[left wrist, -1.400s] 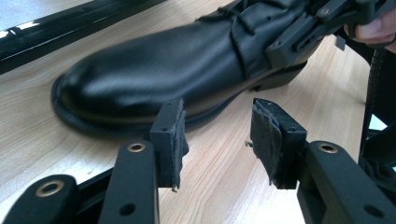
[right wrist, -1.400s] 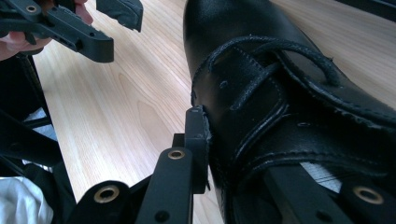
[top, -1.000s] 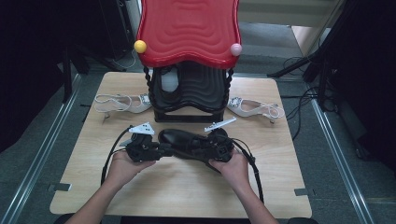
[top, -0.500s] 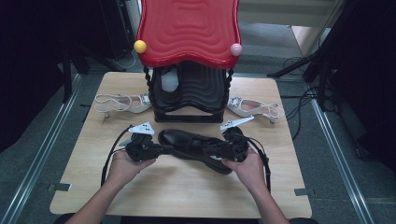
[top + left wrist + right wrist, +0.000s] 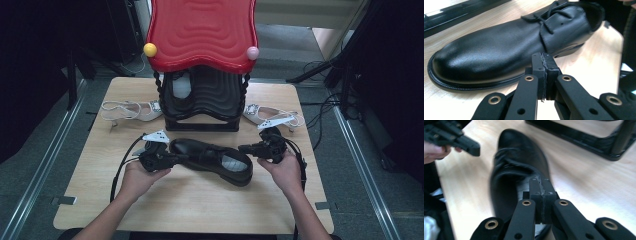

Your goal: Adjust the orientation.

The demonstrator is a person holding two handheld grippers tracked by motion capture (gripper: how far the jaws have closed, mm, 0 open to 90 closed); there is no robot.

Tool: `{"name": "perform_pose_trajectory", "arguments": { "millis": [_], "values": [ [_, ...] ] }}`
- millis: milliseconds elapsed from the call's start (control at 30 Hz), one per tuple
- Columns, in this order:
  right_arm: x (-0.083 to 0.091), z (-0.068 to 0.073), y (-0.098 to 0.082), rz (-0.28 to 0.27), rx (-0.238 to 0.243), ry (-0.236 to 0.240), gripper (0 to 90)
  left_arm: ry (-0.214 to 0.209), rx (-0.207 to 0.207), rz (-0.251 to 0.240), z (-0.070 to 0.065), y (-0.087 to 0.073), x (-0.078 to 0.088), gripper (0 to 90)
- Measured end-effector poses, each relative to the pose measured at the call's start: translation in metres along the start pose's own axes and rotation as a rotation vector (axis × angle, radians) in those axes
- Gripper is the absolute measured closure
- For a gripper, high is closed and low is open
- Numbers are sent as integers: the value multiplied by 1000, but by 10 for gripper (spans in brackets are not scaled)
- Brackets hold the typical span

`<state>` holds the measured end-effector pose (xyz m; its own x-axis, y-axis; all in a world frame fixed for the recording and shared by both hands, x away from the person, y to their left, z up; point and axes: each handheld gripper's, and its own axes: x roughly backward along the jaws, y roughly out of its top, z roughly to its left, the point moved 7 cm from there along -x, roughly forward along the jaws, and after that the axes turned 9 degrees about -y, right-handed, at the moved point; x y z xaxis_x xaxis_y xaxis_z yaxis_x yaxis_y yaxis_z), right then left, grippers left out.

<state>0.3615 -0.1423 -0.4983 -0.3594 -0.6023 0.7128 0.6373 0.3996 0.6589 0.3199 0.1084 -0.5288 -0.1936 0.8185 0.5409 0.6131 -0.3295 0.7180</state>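
A black leather lace-up shoe [image 5: 212,159] lies on its sole in the middle of the wooden table [image 5: 200,210], toe to the left. My left gripper [image 5: 181,158] sits at the toe end, and in the left gripper view its jaws [image 5: 543,62] have just closed pad to pad in front of the shoe [image 5: 499,50], with nothing between them. My right gripper [image 5: 243,148] hovers just off the heel end. Its jaws [image 5: 541,185] have also just closed on nothing, above the shoe's opening [image 5: 519,177]. The left gripper [image 5: 461,142] shows at that view's top left.
A black shoe rack with a red wavy top [image 5: 200,35] stands at the back centre, with a yellow knob [image 5: 150,49] and a pink knob [image 5: 252,52]. A white sandal [image 5: 131,110] lies left of it and another [image 5: 272,116] to its right. Cables trail from both grippers.
My right gripper has drawn back to the right, away from the shoe's heel, and its jaws have come together. The left gripper's jaws have closed too. The shoe has stayed put.
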Motion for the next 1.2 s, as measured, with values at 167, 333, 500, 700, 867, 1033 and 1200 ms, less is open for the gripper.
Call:
{"name": "perform_pose_trajectory", "arguments": {
  "millis": [167,333,500,700,867,1033,1200],
  "values": [
    [-16,-11,0,9,10,-10,900,-3,7,7,0,-2,-14,900],
    [-22,-15,1,-10,2,-41,900,-11,-4,24,-3,-4,-21,900],
    [-28,-15,0,-9,-6,-49,900,-10,-24,28,-5,-5,-24,900],
    [-27,-11,-3,-11,-8,-45,900,-10,-7,53,-5,-8,-32,900],
    [-24,-8,-7,-1,-13,-46,900,-22,6,45,-4,-8,-34,900],
    [-20,-3,-12,3,-12,-40,900,-22,8,53,-5,-9,-32,900],
    [-16,5,-18,-1,-10,-25,900,-45,-10,62,-11,-8,-31,900]
  ]
}}
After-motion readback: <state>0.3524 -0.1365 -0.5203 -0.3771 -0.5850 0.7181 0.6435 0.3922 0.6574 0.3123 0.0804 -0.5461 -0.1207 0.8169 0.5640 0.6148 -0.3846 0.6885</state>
